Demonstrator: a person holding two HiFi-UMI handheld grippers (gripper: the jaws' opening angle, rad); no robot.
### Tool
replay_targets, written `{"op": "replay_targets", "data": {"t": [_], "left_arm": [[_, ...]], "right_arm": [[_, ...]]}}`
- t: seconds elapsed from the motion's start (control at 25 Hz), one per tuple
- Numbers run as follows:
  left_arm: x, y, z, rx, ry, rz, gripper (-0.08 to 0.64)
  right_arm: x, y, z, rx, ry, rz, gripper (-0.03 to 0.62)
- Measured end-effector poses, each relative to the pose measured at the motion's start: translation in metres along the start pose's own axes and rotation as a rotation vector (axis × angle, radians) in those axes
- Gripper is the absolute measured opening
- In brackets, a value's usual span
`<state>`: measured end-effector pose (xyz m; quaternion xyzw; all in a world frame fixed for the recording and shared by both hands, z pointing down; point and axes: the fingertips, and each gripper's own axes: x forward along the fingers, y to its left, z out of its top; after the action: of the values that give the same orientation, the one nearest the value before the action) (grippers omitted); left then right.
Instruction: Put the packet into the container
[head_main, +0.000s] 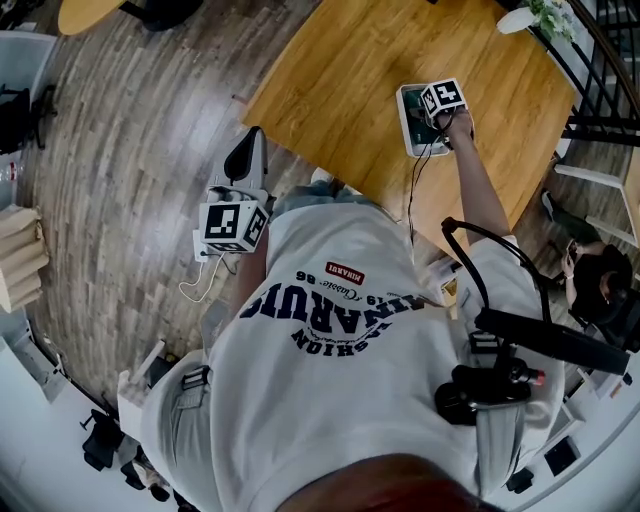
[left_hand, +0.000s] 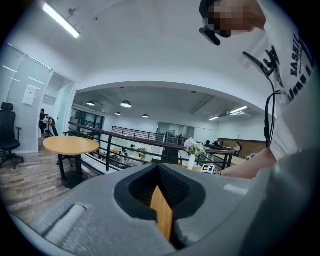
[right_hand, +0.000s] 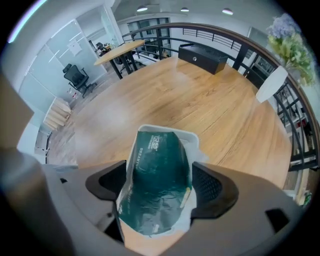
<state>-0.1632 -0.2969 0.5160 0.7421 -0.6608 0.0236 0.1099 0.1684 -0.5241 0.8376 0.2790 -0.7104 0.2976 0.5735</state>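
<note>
A dark green packet (right_hand: 157, 185) lies in a white container (right_hand: 167, 129) on the wooden table (right_hand: 200, 105). My right gripper (right_hand: 159, 182) points steeply down over it. Its pads (right_hand: 212, 186) stand on either side of the packet, close to its edges and not pressing on it. In the head view the right gripper (head_main: 432, 122) hangs over the container (head_main: 405, 125) near the table's middle. My left gripper (head_main: 247, 150) is held near the body, above the floor beside the table's edge. In the left gripper view it (left_hand: 159, 172) looks shut, with nothing held.
A white vase with flowers (right_hand: 272, 82) stands at the table's right edge, by a black railing (right_hand: 300, 125). A black box (right_hand: 202, 57) sits at the far side. A round table (left_hand: 70, 145) and an office chair (left_hand: 7, 132) stand further off on the wooden floor.
</note>
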Motion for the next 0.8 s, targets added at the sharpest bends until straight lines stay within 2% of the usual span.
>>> {"op": "replay_targets", "data": {"t": [0.24,0.44,0.56,0.68,0.8], "left_arm": [[0.008,-0.012,0.01,0.028,-0.018,-0.072,0.0],[0.027,-0.03,0.022,0.058,-0.036,-0.165,0.0],[0.035,-0.047,0.028,0.078,-0.05,-0.224,0.0],[0.049,-0.067,0.038,0.1,-0.063,-0.298,0.0],[0.066,-0.091,0.05,0.122,-0.079,-0.386,0.0]], "right_arm": [[-0.062,0.002,0.016,0.063,-0.157,-0.026,0.405],[-0.134,0.009,0.025,0.088,-0.317,-0.059,0.405],[-0.186,0.018,0.024,0.1,-0.452,-0.076,0.405],[-0.239,0.026,0.022,0.135,-0.631,-0.071,0.405],[-0.287,0.028,0.012,0.129,-0.774,-0.14,0.403]]}}
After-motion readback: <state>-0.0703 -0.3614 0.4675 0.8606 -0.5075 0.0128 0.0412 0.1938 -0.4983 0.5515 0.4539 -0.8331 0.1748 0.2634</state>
